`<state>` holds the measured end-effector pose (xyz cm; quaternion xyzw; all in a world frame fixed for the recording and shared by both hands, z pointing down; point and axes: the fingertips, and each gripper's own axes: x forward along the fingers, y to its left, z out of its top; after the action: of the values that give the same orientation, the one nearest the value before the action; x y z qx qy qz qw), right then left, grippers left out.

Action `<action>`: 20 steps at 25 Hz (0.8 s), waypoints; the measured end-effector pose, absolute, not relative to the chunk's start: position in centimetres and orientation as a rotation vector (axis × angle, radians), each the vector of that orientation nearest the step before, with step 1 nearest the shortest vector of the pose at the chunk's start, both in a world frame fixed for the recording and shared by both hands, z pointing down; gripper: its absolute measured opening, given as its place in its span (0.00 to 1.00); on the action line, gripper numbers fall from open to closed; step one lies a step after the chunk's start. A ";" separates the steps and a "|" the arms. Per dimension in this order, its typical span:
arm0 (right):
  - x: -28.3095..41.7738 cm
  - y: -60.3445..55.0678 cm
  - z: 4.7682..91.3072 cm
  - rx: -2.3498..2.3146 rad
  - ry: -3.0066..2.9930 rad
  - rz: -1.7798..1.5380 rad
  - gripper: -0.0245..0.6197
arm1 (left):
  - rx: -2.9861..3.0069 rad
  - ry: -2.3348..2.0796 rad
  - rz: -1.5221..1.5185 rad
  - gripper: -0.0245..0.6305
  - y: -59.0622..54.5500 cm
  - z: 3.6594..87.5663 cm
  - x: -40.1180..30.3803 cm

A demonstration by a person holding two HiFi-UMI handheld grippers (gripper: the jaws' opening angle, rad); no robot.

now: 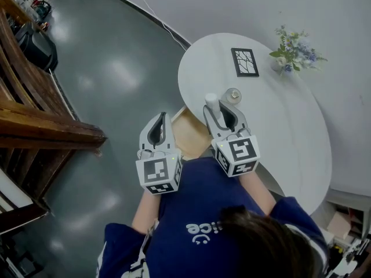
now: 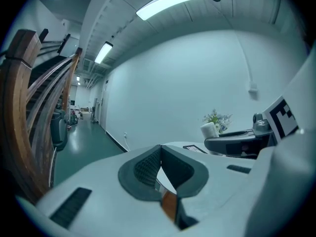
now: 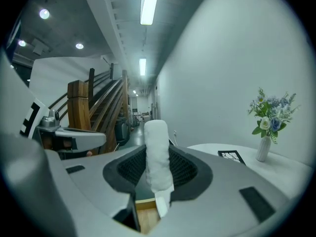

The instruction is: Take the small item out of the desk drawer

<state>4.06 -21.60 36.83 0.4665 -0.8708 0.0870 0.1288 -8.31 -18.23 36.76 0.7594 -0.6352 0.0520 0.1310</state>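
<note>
A small white rolled item (image 1: 211,101) stands upright between the jaws of my right gripper (image 1: 218,111), which is shut on it above the near edge of the round white table (image 1: 290,132). In the right gripper view the roll (image 3: 157,157) fills the gap between the dark pads, with a flat white tab hanging from its lower end. The wooden drawer (image 1: 190,133) stands open below the table edge, between the two grippers, and its inside looks bare. My left gripper (image 1: 160,118) hovers left of the drawer, its jaws touching at the tips with nothing held.
On the table are a black-framed picture (image 1: 244,61), a vase of flowers (image 1: 293,52) and a small round glass object (image 1: 233,95). A wooden staircase (image 1: 40,126) runs along the left. Grey floor (image 1: 116,68) lies beyond the table.
</note>
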 end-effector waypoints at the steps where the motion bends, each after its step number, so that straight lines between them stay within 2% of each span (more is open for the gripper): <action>1: 4.1 -21.6 36.6 1.360 -2.537 0.245 0.26 | 2.203 -1.852 0.150 0.04 -18.2 36.6 -8.3; 20: 5.1 -21.8 34.8 1.435 -2.568 0.132 0.26 | 2.215 -1.912 0.148 0.04 -18.4 35.3 -8.5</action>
<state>5.09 -21.84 34.83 0.4848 -0.8679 0.0445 0.0983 -8.52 -18.44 35.34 0.7518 -0.6490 0.0503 0.1056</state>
